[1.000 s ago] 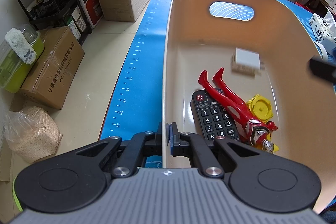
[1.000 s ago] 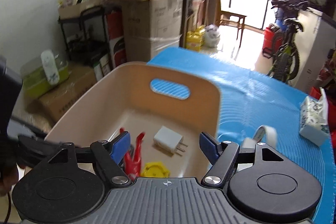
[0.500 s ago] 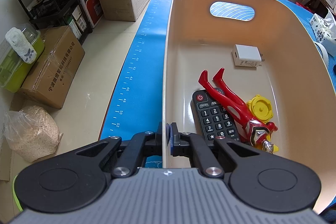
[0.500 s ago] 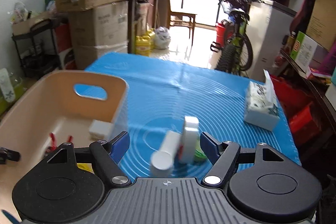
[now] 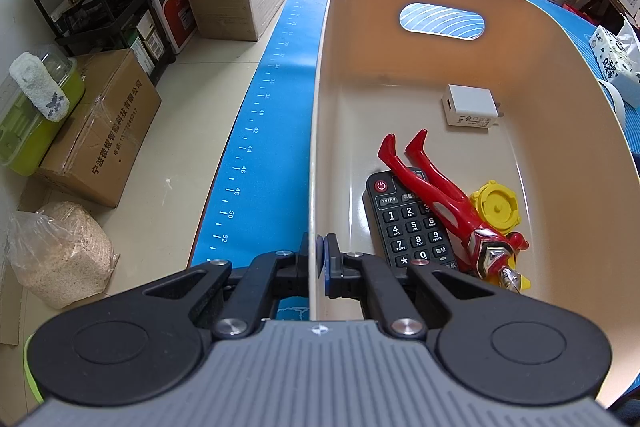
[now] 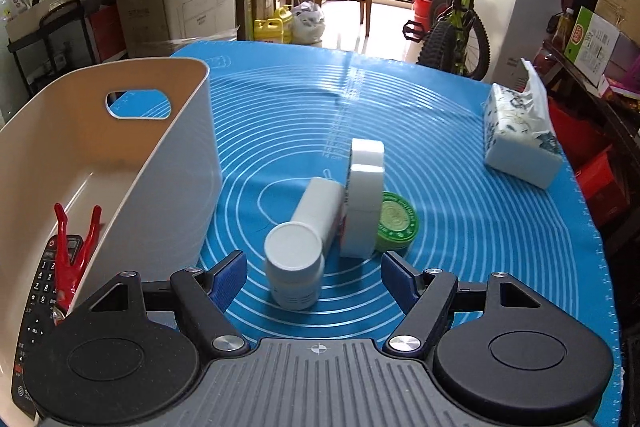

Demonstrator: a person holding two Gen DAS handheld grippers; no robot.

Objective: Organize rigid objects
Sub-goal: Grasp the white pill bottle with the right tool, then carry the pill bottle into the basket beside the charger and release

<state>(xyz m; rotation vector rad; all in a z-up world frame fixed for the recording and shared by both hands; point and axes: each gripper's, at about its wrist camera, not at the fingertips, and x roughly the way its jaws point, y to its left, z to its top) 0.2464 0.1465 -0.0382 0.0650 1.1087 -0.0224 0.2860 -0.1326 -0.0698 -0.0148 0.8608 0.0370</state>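
Your left gripper (image 5: 318,259) pinches the bin (image 5: 316,131) wall at lower centre to steady it, while your right gripper (image 6: 314,277), jaws wide and empty, frames the white bottle (image 6: 298,259) for pickup.

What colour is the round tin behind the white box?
Green tin, clearest in the right wrist view.

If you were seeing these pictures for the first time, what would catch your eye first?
The red toy figure lying across a black remote control in the beige bin, whose near rim the left gripper pinches. Then the white bottle on its side on the blue mat, just ahead of the open right gripper.
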